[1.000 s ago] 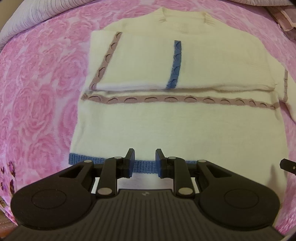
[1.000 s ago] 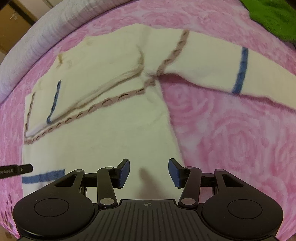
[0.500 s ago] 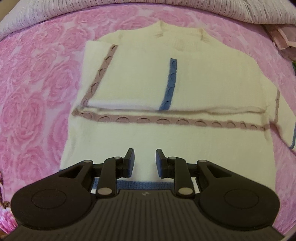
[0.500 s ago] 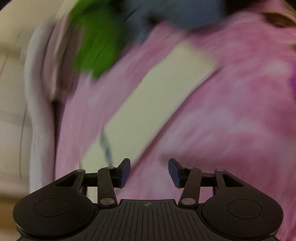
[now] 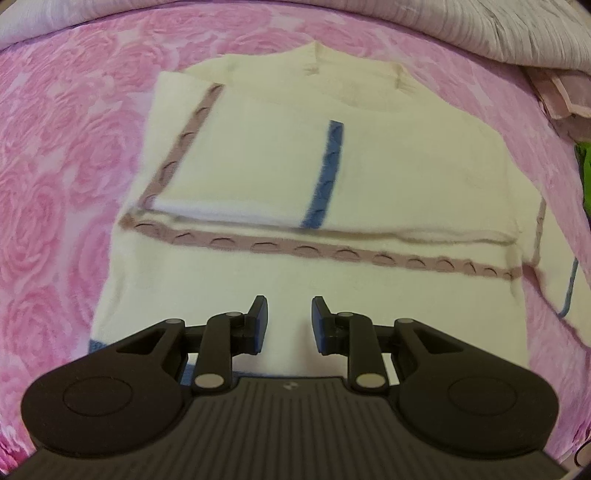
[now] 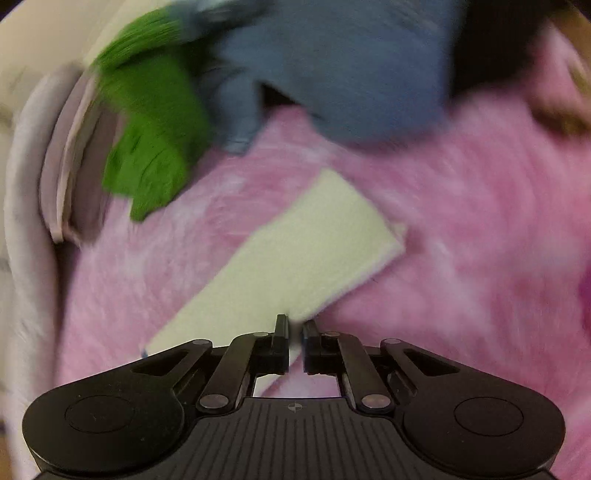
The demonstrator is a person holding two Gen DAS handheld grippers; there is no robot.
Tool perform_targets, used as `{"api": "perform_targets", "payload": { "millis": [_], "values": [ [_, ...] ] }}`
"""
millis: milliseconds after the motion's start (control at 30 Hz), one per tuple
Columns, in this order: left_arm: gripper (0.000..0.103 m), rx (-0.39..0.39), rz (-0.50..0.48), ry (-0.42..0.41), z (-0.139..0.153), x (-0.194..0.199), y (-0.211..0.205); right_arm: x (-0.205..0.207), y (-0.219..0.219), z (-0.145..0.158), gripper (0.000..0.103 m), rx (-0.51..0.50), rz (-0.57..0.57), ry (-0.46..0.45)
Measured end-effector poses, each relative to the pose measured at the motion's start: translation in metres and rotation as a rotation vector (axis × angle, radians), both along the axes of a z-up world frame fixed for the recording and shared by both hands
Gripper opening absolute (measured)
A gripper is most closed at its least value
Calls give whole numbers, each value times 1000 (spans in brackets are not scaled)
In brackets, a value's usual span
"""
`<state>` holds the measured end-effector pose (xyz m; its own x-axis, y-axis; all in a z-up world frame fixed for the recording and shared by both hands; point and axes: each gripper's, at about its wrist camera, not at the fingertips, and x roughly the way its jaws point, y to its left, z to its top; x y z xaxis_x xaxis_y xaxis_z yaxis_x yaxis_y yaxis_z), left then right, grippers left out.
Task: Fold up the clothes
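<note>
A cream sweater [image 5: 388, 192] with mauve and blue knit bands lies flat on the pink rose bedspread [image 5: 62, 192]. Its left sleeve [image 5: 240, 173] is folded across the chest. My left gripper [image 5: 289, 317] is open and empty above the sweater's lower body. In the right wrist view the other cream sleeve [image 6: 295, 266] stretches out over the bedspread. My right gripper [image 6: 294, 328] is closed on that sleeve's near edge; the view is blurred.
A green garment [image 6: 155, 140] and a blue garment [image 6: 351, 66] lie piled beyond the sleeve. A folded pink-grey cloth [image 6: 70, 162] sits at the left. A grey striped blanket [image 5: 498, 26] runs along the bed's far edge.
My right gripper swung right from the sweater's body to the outstretched sleeve and shut on its edge. My left gripper moved forward over the hem, still open.
</note>
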<state>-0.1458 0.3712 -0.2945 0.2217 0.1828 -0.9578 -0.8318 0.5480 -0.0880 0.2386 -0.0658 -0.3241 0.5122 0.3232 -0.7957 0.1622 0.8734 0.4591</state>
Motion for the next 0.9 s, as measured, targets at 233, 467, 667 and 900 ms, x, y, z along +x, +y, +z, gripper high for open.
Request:
{"api": "perform_targets", "payload": {
  "millis": [233, 467, 667, 900],
  "values": [
    [22, -25, 88, 2, -4, -40, 8, -105, 155, 105, 5, -221, 662, -482],
    [22, -50, 159, -20, -3, -72, 12, -266, 269, 78, 26, -426, 1377, -486],
    [23, -113, 140, -34, -18, -69, 3, -250, 249, 38, 33, -498, 1364, -240],
    [35, -231, 56, -240, -37, -9, -10, -150, 187, 27, 35, -532, 968, 10]
  ]
}}
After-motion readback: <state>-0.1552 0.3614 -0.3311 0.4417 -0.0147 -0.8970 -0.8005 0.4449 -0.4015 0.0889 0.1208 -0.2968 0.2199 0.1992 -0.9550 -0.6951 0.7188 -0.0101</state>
